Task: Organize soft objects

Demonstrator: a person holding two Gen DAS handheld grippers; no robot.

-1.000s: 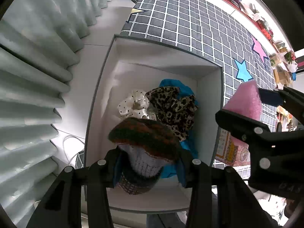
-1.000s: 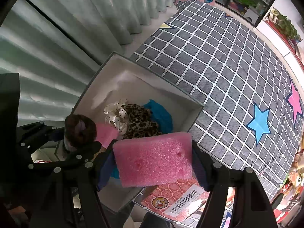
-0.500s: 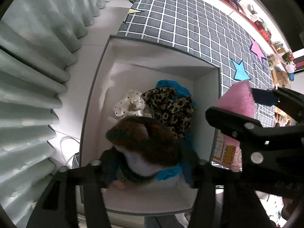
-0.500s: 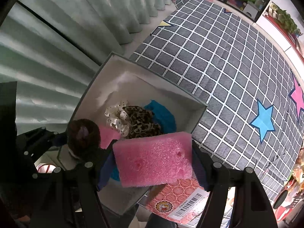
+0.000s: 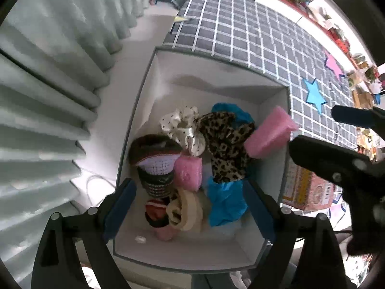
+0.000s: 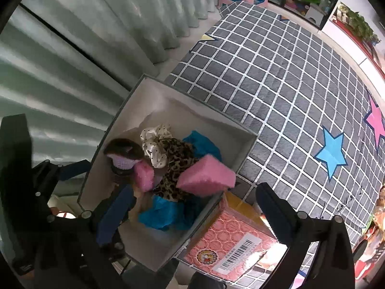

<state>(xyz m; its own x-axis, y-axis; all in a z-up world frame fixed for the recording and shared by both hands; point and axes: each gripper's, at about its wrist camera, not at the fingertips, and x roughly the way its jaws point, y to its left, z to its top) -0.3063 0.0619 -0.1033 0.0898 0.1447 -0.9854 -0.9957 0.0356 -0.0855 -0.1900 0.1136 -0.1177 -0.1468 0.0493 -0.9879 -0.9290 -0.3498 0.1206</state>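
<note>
1. We see a barcode label [image 6: 238, 252] on the orange patterned box [image 6: 231, 236]; its digits are too small to read.
2. A round emblem [image 6: 204, 256] sits beside that barcode, its lettering illegible.
3. In the left wrist view, dark print runs along the box's side [image 5: 324, 193], too blurred to read.

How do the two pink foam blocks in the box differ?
The larger foam block is tilted, leaning against the box wall on the leopard cloth. The smaller foam block sits lower, wedged beside the knit hat. Both are pink, spongy, and free of either gripper.
</note>
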